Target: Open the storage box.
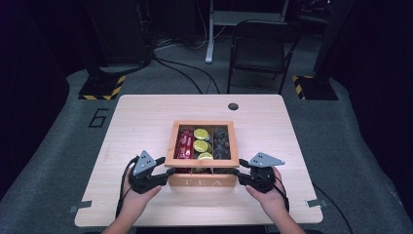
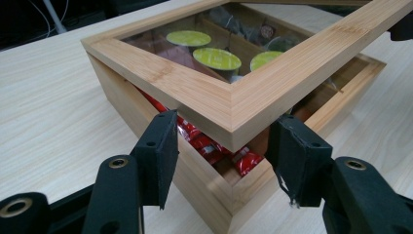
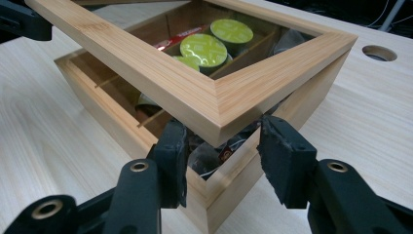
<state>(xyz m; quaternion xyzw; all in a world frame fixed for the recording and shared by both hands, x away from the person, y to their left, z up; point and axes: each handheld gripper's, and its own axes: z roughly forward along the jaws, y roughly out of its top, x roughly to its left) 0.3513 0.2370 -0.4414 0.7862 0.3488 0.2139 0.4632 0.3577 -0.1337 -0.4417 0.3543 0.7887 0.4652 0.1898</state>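
Box: a square light-wooden tea box (image 1: 202, 181) lettered TEA on its front wall is seen standing near the front edge of the pale wooden table (image 1: 136, 122).
Lid: a wooden-framed lid with a glass pane (image 2: 229, 105) is held raised at its front edge, tilted above the box, with a gap seen beneath it.
Left gripper: the black left gripper (image 1: 163, 171) is placed at the lid's front left corner; in the left gripper view its jaws stand partly open on either side of that corner, and whether the pads press the wood cannot be told.
Right gripper: the black right gripper (image 1: 239, 172) is set at the front right corner of the lid (image 3: 214, 105); the jaws straddle it likewise, partly open, contact unclear.
Contents: red sachets (image 2: 209, 146), round lime-green-topped capsules (image 2: 216, 58) and dark packets (image 1: 221, 139) are seen in three compartments.
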